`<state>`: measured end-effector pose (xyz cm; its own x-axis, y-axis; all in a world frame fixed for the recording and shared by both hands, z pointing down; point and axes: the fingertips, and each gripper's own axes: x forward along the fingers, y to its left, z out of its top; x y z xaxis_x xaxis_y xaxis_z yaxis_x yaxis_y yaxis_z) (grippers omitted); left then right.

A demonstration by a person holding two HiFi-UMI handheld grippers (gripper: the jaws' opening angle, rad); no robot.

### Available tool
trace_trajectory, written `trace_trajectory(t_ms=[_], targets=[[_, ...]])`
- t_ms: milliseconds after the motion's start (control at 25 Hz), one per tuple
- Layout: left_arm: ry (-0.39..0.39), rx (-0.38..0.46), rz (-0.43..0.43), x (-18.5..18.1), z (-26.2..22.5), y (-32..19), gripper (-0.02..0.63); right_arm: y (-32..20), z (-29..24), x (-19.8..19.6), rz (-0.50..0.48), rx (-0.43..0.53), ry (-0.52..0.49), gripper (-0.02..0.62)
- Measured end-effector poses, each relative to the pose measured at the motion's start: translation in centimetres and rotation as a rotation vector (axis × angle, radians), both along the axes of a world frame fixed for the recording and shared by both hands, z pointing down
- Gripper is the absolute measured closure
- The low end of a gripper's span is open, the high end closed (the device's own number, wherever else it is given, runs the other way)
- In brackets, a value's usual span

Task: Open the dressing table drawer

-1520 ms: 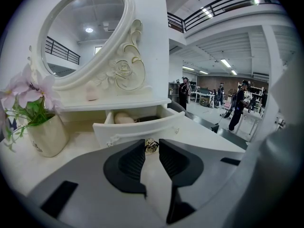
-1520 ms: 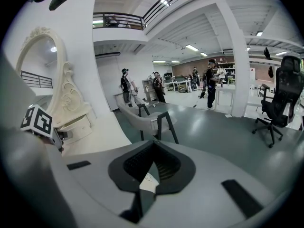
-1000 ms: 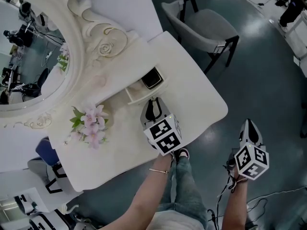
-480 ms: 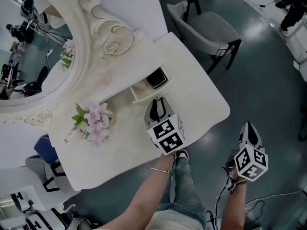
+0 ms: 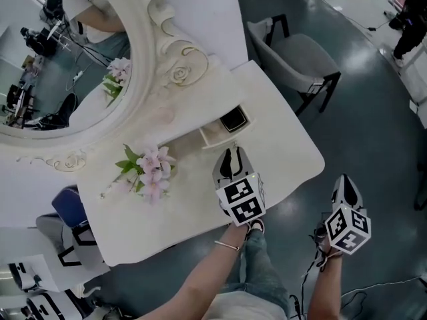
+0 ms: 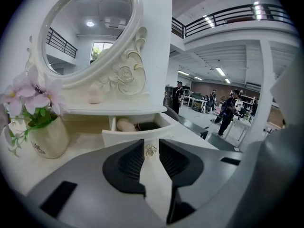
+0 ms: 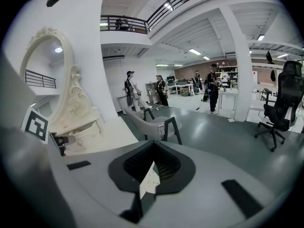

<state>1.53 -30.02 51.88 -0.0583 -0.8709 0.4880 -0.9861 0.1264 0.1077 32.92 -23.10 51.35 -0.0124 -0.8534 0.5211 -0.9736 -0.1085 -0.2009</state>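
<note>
Inventory for your view:
- One spray of pink flowers [image 5: 150, 172] with green leaves, upright in a cream vase [image 6: 47, 139].
- One grey upholstered chair [image 5: 300, 55] with black legs, on the dark floor [image 5: 373, 125].
- One blue seat [image 5: 67, 209], partly hidden, at your left.
- Thin cables [image 5: 393, 280] on the floor at lower right.
- One black office chair [image 7: 280, 99].
- Several people [image 7: 211, 91] standing far back.
- One railed balcony [image 7: 123, 23] overhead.

I get bright, even light from ceiling strips [image 7: 192, 51]. In the head view the floor [image 5: 373, 132] has a soft sheen and the white table [image 5: 280, 145] is nearly washed out, with faint shadows. Both gripper views bulge fisheye, with black corners and a soft foreground.
</note>
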Motion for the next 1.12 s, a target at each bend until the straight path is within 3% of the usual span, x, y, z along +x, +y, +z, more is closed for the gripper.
trace_trajectory(t_ms=[280,520,800,1120], targets=[[-0.025,0.095,0.118,-0.2,-6.2,0.7,0.503,-1.3,-2.9,-3.1,-0.051,0.057,-0.008,0.589],[0.007,0.167,0.173,-3.3,-13.0,2.5,0.503,-1.8,-7.8,-6.7,-0.103,0.142,-0.051,0.589],[0.033,0.248,0.159,-9.5,-19.8,4.2,0.527,-4.2,-15.0,-11.5,-0.211,0.283,-0.04,0.589],[-0.009,0.355,0.073,-18.2,-24.3,6.7,0.558,-5.3,-20.0,-15.4,-0.285,0.382,-0.007,0.589]])
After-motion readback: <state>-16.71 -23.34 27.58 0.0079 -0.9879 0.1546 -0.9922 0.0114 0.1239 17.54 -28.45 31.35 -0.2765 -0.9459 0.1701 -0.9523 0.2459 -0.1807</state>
